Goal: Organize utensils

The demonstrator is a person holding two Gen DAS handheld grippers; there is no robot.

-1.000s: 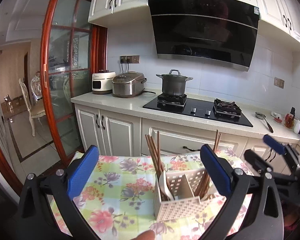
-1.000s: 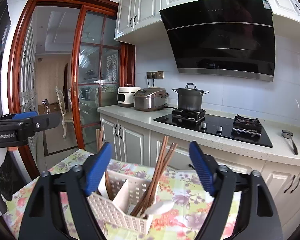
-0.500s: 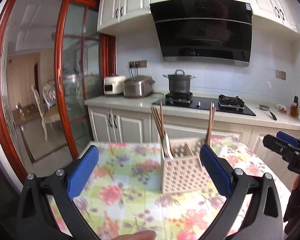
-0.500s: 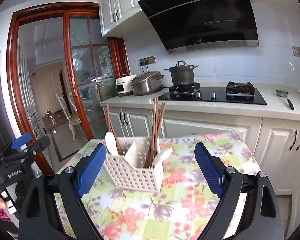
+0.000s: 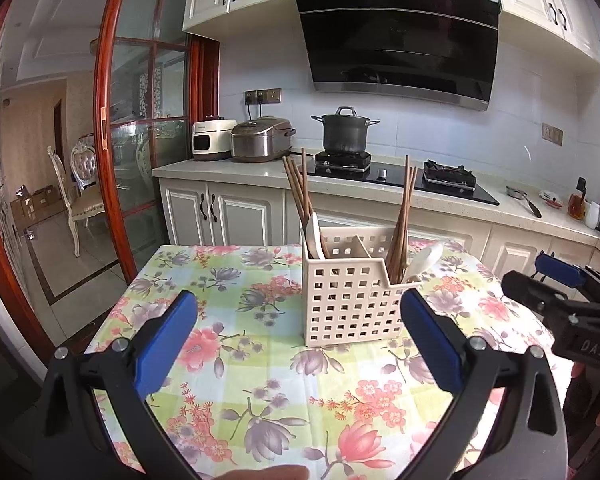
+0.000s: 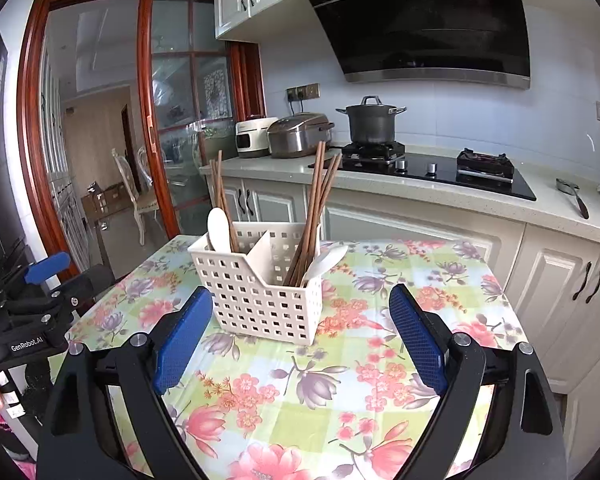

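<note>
A white perforated utensil caddy (image 5: 350, 296) stands upright on the tabletop (image 5: 236, 360), toward its far half and roughly midway between the side edges. A divider splits it into compartments: the left one holds a bunch of brown chopsticks (image 5: 298, 190) and a white spoon (image 5: 313, 234), the right one holds more chopsticks (image 5: 405, 216) and a second white spoon (image 5: 424, 260) leaning out over the rim.

The flowered cloth around the caddy is bare on all sides, with the widest open stretch on the near side, toward both grippers. The far edge of the tabletop lies just behind the caddy; the left edge drops off toward the tiled floor and a glass sliding door (image 5: 140, 152).

The left gripper (image 5: 296, 336) hovers over the near part of the cloth, its blue fingers (image 5: 166, 342) spread wide and empty, framing the caddy without touching it. The right gripper (image 6: 300, 332) does likewise from the right, fingers (image 6: 418, 332) wide and empty.

Beyond the tabletop runs a kitchen counter (image 5: 236, 170) with a pot (image 5: 345, 130) on the hob, well apart from everything.
</note>
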